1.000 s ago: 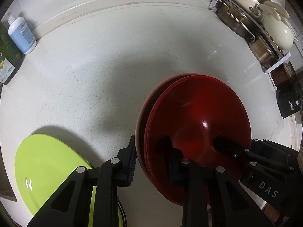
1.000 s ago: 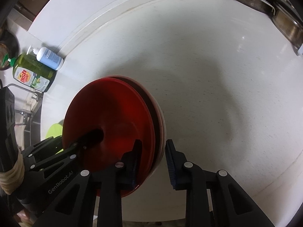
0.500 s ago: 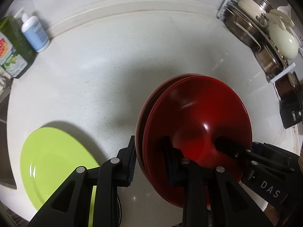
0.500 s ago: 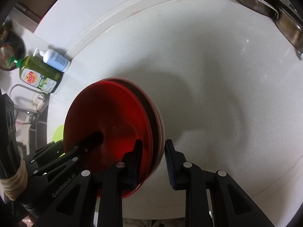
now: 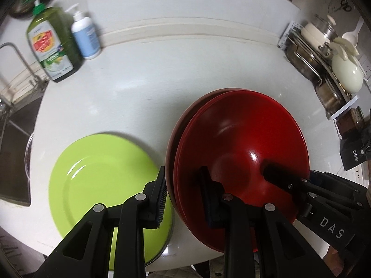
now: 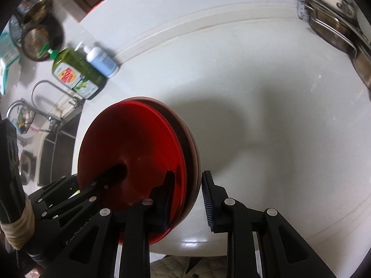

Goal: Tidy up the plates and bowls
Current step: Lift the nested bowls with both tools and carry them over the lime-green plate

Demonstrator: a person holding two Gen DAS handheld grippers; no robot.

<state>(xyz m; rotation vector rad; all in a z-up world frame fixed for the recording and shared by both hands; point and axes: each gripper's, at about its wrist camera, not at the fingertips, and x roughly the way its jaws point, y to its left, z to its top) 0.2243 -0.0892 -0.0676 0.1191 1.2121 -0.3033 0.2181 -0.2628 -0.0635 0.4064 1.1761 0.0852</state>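
A stack of red plates (image 5: 243,139) is held up off the white counter (image 5: 150,92), tilted, with a paler pinkish dish at its underside. My left gripper (image 5: 183,170) is shut on the stack's near-left rim, one finger inside the top plate and one outside. In the right wrist view the same stack (image 6: 134,143) fills the lower left, and my right gripper (image 6: 188,173) is shut on its opposite rim. A lime green plate (image 5: 99,176) lies flat to the left of the stack, resting on something with a metal rim.
A green dish soap bottle (image 5: 51,48) and a blue pump bottle (image 5: 85,39) stand at the back left by the wall. A sink with a faucet (image 6: 46,85) lies left. A rack of steel pots (image 5: 324,69) stands at the back right, a black box (image 5: 354,150) beside it.
Both grippers have lifted and pulled back with the red stack still between their fingers. The bottles, the sink and more of the green plate have come into view.
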